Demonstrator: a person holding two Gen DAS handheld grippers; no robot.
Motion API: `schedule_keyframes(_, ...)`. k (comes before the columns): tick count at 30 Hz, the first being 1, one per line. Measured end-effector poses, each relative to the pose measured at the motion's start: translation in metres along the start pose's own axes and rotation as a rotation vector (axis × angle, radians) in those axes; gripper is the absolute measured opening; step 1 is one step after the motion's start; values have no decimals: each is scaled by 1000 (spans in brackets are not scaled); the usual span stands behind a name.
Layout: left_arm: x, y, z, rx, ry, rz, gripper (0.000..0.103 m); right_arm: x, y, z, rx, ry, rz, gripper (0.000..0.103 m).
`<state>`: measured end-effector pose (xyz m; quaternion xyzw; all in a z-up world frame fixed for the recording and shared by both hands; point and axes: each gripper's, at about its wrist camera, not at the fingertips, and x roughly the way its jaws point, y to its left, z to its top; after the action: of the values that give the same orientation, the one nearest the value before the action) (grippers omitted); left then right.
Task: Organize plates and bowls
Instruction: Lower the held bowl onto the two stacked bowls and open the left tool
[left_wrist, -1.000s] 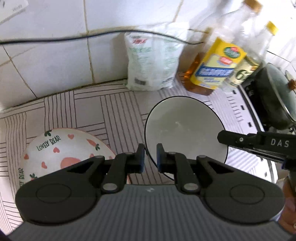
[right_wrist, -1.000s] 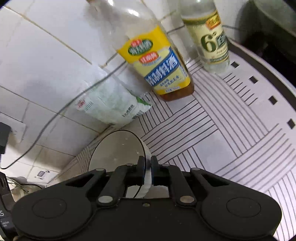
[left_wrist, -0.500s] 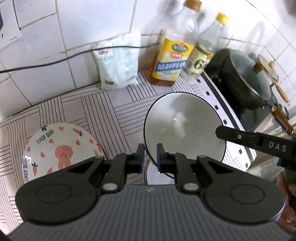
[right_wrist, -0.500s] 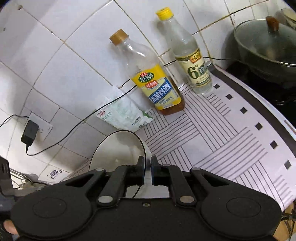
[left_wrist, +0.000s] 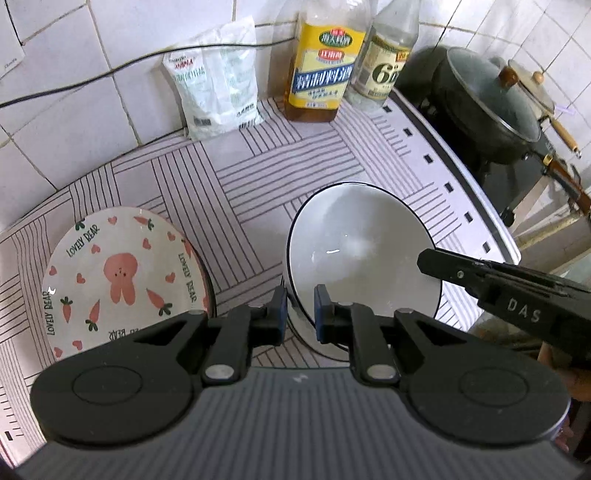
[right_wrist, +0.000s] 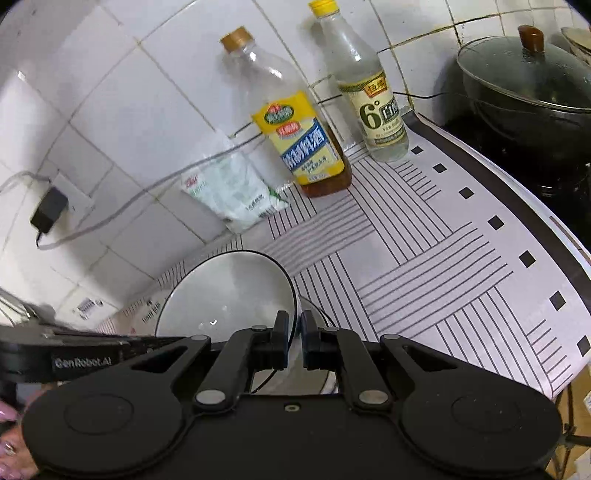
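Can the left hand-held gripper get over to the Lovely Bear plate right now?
Probably not yet: the left hand-held gripper is shut on the white bowl rim, shared with the right hand-held gripper. The Lovely Bear plate itself lies uncovered beside it.

Looking down from close above the striped counter (left_wrist: 280, 192) toward the tiled wall, left view from the rabbit plate (left_wrist: 122, 280) side, right view from the stove side. Shared: white bowl (left_wrist: 362, 258) (right_wrist: 229, 295), yellow-label bottle (left_wrist: 321, 74) (right_wrist: 299, 144), lidded pot (left_wrist: 491, 107) (right_wrist: 528, 85).

We have lifted the white bowl (left_wrist: 360, 254) up and back from the wall — another rim (right_wrist: 317, 314) now shows beneath.
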<state>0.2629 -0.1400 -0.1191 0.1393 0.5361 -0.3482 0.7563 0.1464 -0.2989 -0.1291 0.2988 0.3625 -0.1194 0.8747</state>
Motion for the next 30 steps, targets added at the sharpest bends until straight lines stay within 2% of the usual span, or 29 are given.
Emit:
schedule_keyframes(9, 20, -5, -9, -21, 83, -14, 13, 1, 6, -3, -105, -14, -68, 10)
schedule_keyframes(16, 29, -4, -11, -33, 125, -18, 14, 2, 7, -5, -146, -30, -67, 10)
schedule_keyframes(25, 39, -5, -10, -28, 164, -4, 14, 7, 17, -12, -261, -23, -122, 10)
schedule_keyframes(30, 44, 1, -11, -49, 160, -9, 14, 15, 26, -18, -379, -16, -165, 10)
